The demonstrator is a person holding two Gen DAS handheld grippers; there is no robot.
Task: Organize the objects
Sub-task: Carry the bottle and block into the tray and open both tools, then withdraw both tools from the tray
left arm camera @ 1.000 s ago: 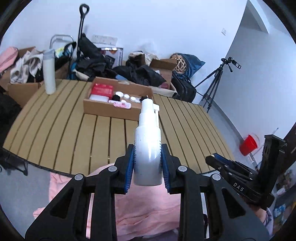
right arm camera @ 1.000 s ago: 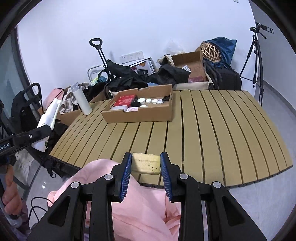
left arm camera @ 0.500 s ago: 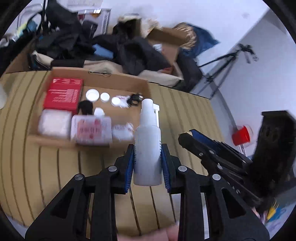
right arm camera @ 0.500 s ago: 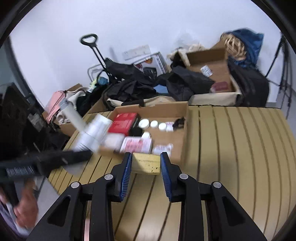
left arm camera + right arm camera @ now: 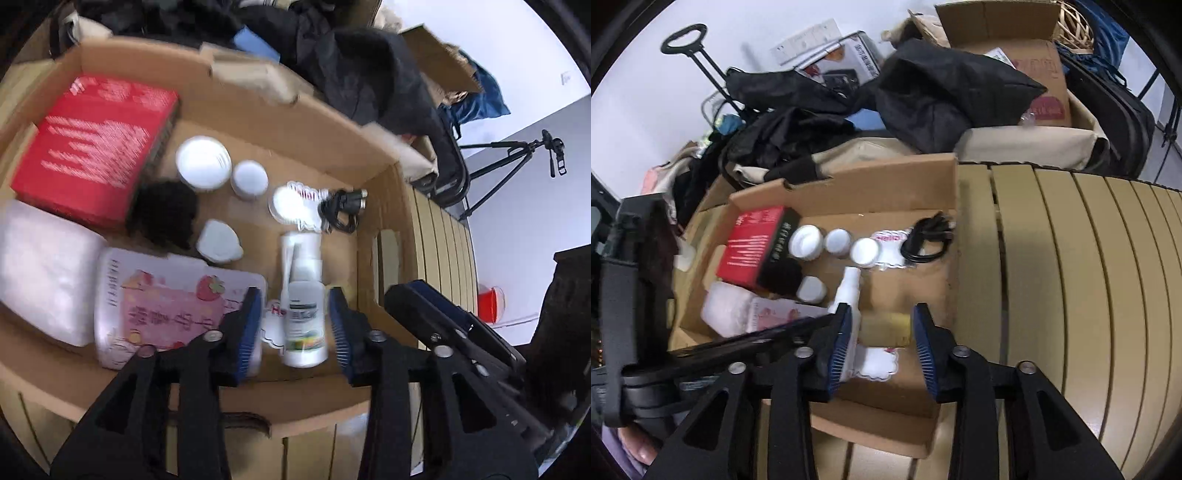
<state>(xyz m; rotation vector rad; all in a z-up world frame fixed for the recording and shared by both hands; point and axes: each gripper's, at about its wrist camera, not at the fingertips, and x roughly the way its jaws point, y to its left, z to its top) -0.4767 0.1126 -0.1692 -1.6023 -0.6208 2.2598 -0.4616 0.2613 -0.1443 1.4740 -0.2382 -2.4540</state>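
A shallow cardboard box [image 5: 314,122] [image 5: 886,177] sits on the slatted table [image 5: 1071,277]. My left gripper [image 5: 295,321] hangs over its right part with jaws open. The white spray bottle [image 5: 303,306] [image 5: 847,288] lies between them on the box floor, free of the pads. My right gripper [image 5: 881,336] is over the box's front right, shut on a yellow block [image 5: 884,328]. It shows at the right in the left wrist view [image 5: 443,325].
The box holds a red carton [image 5: 92,147], white jars [image 5: 203,162], a black cable [image 5: 340,210], a pink strawberry pack [image 5: 166,306] and a white wad [image 5: 40,273]. Bags and boxes [image 5: 942,85] crowd behind the table. A tripod [image 5: 517,155] stands at the right.
Both grippers moved forward and down over the box. My left gripper opened and let the spray bottle go into the box. My right gripper kept the yellow block.
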